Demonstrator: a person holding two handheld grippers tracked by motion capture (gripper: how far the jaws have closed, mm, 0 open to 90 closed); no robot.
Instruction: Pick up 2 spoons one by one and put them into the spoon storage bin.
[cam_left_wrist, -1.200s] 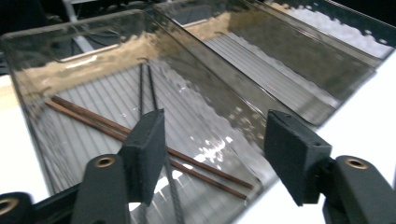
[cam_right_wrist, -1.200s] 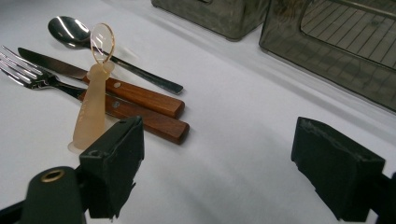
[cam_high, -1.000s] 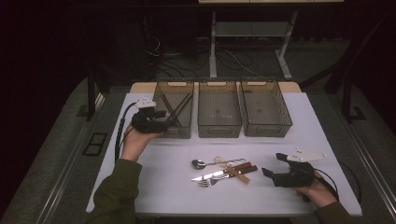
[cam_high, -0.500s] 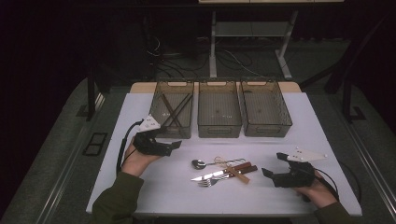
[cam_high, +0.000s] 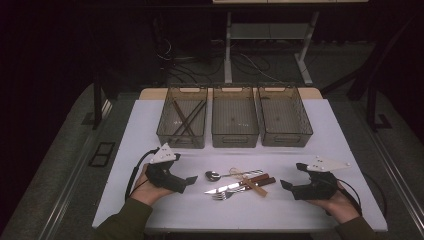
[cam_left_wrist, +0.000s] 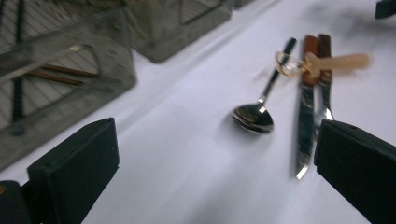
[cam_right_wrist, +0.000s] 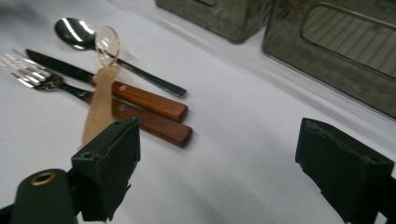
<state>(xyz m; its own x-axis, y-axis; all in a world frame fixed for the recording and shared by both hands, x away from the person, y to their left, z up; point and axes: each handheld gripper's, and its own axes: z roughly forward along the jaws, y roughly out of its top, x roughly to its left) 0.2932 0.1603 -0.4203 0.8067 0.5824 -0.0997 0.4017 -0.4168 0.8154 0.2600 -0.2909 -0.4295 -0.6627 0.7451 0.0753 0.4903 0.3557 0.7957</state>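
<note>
Resting on the white table (cam_high: 150, 130), the left gripper (cam_high: 189, 181) had just been opening its jaws, nothing between them. The cutlery (cam_high: 240, 182) lay between it and the right gripper (cam_high: 286, 185), whose jaws also stood wide and empty.

Three mesh bins (cam_high: 235, 125) in row at table's (cam_high: 150, 130) far side; middle and right empty

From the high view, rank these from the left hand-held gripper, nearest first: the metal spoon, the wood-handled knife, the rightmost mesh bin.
Measured from the left hand-held gripper:
1. Shiny metal spoon, just to its right on the table.
2. Wood-handled knife, further right in the cutlery pile.
3. Rightmost grey mesh bin, at the far right of the row.
</note>
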